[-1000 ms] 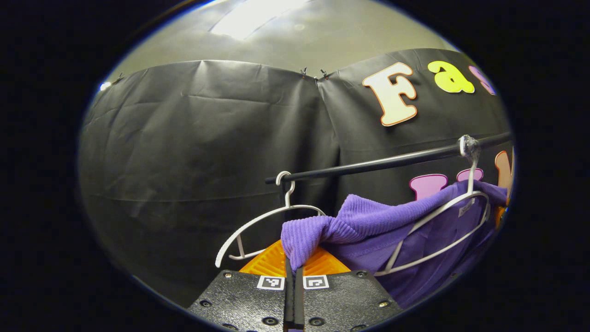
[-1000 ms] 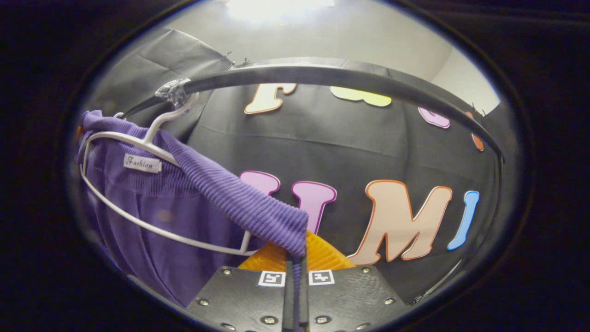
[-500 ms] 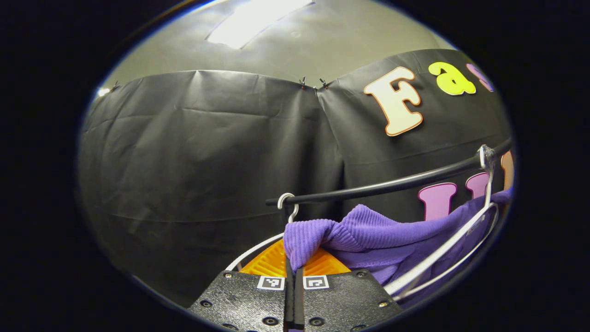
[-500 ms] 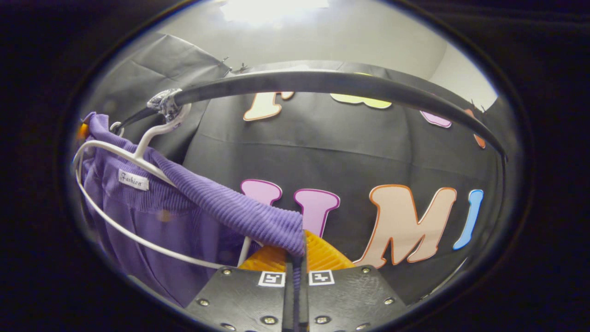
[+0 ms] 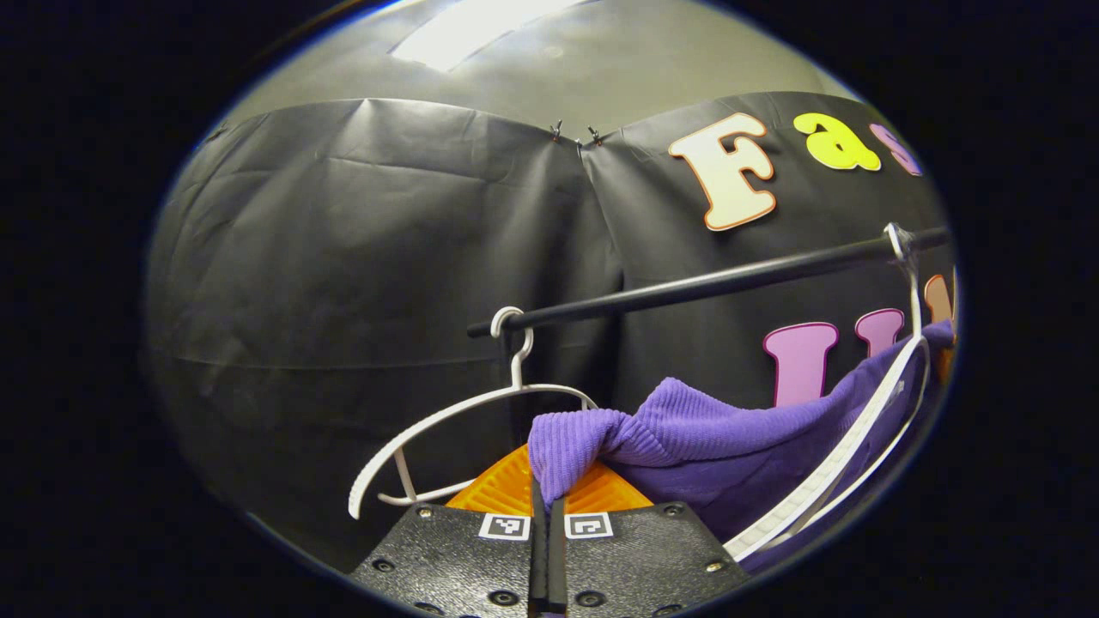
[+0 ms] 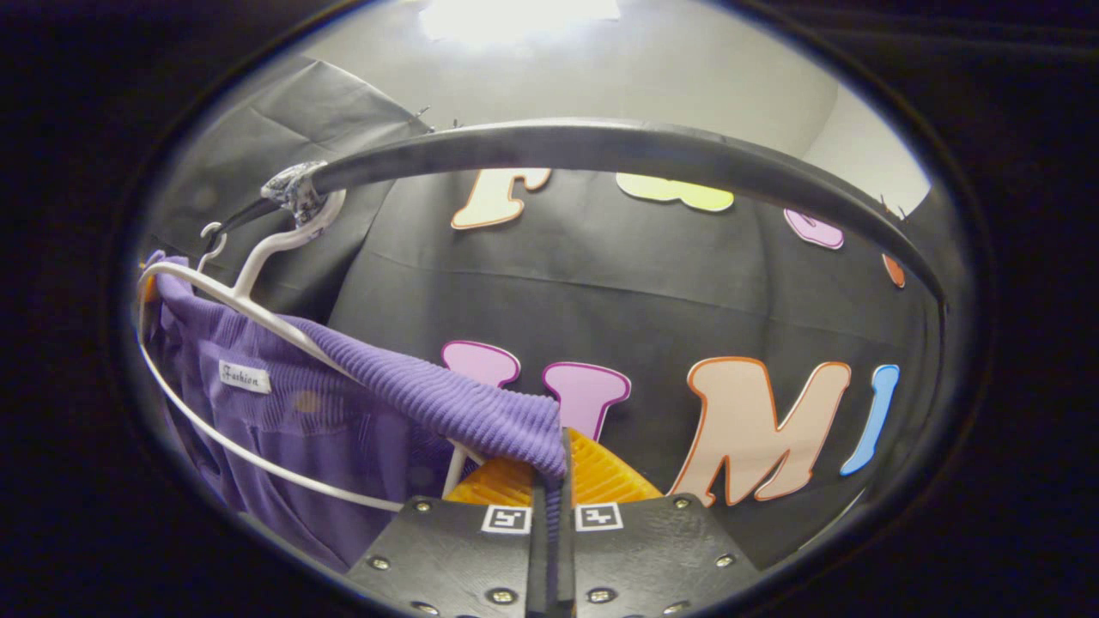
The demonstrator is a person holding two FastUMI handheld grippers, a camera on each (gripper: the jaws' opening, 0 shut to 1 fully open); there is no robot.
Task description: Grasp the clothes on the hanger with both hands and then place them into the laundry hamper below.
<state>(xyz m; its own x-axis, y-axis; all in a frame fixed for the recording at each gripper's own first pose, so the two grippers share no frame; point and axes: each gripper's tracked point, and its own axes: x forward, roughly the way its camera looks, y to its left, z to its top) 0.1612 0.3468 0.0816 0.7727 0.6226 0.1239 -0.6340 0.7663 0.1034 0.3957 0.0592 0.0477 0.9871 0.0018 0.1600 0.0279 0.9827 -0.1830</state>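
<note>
Since a second ago, the purple ribbed knit garment [image 5: 687,429] has slid further off the white plastic hanger [image 6: 258,257] it hung on, its shoulder edge now lower along that hanger's arm. The left gripper [image 5: 547,506] is closed flat, pinching a folded corner of the knit; the right gripper [image 6: 549,506] is likewise clamped on the opposite ribbed edge. Both hangers hook over the black metal rail [image 5: 713,283]; the second, bare white hanger [image 5: 455,421] hangs beside the garment. Soft, light and stretchy, the cloth should drape and sag between the grips; its thick ribbed hem looks the surest hold.
</note>
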